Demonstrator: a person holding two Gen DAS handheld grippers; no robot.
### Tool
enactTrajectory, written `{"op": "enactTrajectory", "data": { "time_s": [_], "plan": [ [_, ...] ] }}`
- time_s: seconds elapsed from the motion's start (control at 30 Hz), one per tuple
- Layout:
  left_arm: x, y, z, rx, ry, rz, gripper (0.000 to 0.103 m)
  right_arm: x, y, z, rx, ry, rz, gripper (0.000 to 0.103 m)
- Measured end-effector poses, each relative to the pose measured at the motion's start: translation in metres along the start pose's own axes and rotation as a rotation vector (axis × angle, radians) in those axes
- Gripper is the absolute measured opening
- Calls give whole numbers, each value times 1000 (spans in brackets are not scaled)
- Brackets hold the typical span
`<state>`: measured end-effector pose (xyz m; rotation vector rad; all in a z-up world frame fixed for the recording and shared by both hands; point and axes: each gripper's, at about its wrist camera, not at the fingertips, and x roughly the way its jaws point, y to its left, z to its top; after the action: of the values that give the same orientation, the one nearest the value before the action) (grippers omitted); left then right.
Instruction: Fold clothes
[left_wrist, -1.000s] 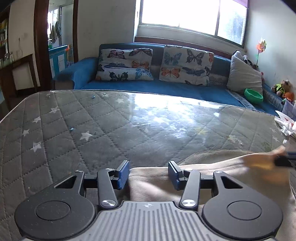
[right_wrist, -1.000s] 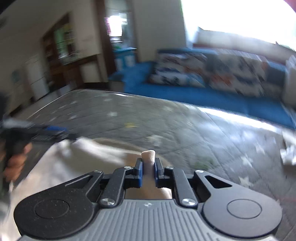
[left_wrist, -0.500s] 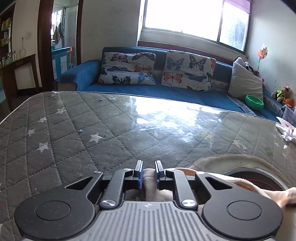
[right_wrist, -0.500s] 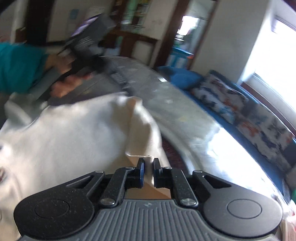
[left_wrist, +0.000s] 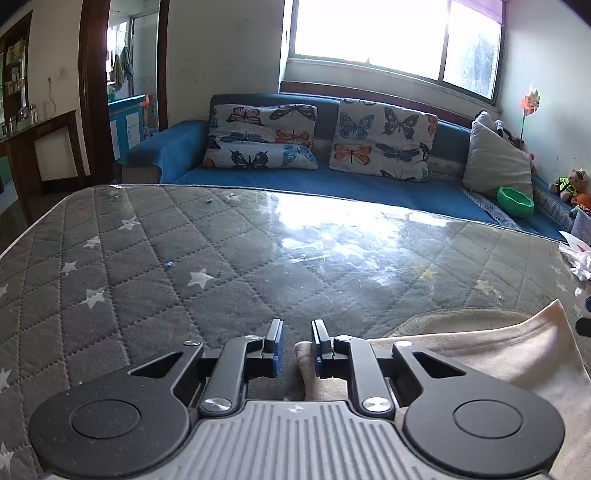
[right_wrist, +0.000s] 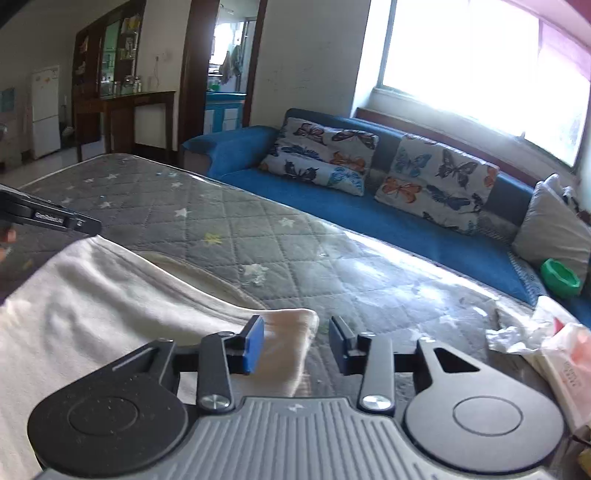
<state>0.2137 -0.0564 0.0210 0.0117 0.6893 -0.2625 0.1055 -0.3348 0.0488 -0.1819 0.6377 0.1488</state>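
A cream garment (left_wrist: 480, 358) lies on the grey quilted star mattress (left_wrist: 184, 266). In the left wrist view its left corner sits just between the fingers of my left gripper (left_wrist: 295, 332), whose jaws stand a little apart, not clamping it. In the right wrist view the same garment (right_wrist: 92, 314) spreads to the left, its collar opening facing the sofa. Its right corner lies between the fingers of my right gripper (right_wrist: 297, 330), which is open wide. The left gripper's tip (right_wrist: 55, 219) shows at the left edge.
A blue sofa (left_wrist: 351, 184) with butterfly cushions runs along the mattress's far side, with a green bowl (left_wrist: 515, 201) on it. Crumpled plastic and a white packet (right_wrist: 546, 343) lie on the mattress at the right. A doorway and wooden cabinet stand at the left.
Both grippers were shut on the garment's corners and have now opened. The garment, lifted and swung half a second ago, now lies flat on the mattress.
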Motion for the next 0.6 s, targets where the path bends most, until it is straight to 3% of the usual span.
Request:
{"op": "enactTrajectory", "data": {
  "time_s": [0.17,0.33,0.47,0.6],
  "plan": [
    [1,-4,-2,8,6,-10,21,13,0,4,15,46,23,40],
    [4,-16,-3,87,1,62,24,32,4,1,8,105,-22,42],
    [-3,-17,0,59,0,77,24,23,1,3,81,47,-41,42],
    [-24,-33,-1,79,-22,-13,24,17,13,10,72,28,47,39]
  ]
}}
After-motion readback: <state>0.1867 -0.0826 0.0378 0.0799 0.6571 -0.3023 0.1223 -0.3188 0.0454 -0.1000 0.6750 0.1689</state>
